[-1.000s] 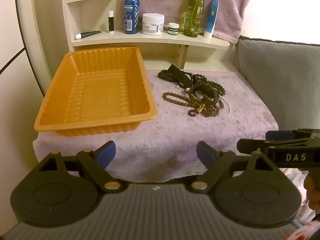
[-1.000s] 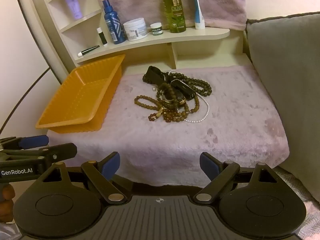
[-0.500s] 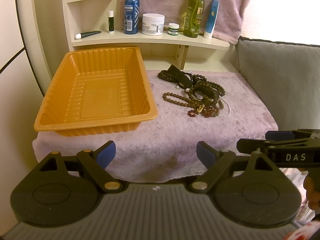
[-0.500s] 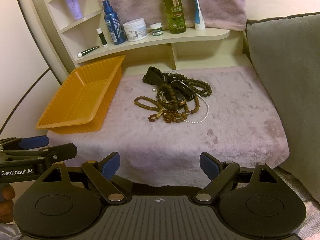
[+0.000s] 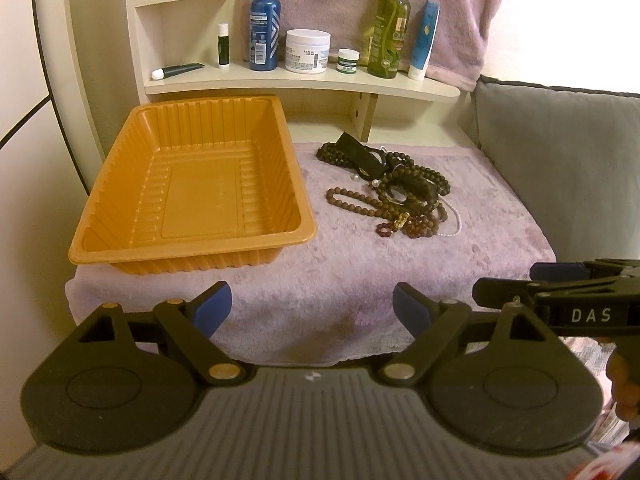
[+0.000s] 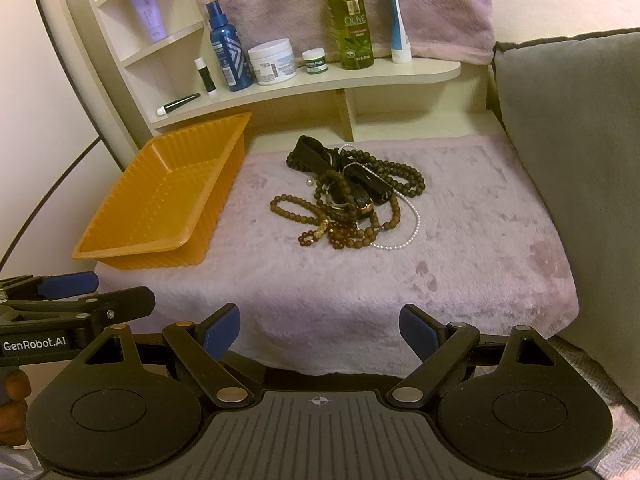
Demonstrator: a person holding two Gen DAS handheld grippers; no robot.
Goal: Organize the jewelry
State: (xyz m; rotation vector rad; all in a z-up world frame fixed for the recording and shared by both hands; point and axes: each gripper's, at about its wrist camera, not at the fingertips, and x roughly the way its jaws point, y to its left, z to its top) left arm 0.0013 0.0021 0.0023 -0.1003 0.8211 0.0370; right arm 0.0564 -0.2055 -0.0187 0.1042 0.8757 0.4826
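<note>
A tangled pile of jewelry [image 5: 394, 190] lies on a lilac fluffy cloth: brown bead strings, a thin pearl strand, black watches. It also shows in the right wrist view [image 6: 352, 196]. An empty orange plastic tray [image 5: 192, 184] stands left of the pile, also in the right wrist view [image 6: 168, 196]. My left gripper [image 5: 312, 308] is open and empty, short of the cloth's near edge. My right gripper [image 6: 320, 328] is open and empty, also short of that edge, facing the pile. Each gripper shows side-on in the other's view.
A cream shelf [image 5: 304, 80] behind holds bottles, jars and tubes. A grey cushion [image 6: 568, 152] bounds the right side. A lilac towel [image 6: 340, 0] hangs at the back. The cloth [image 6: 460, 240] is bare to the right of the pile.
</note>
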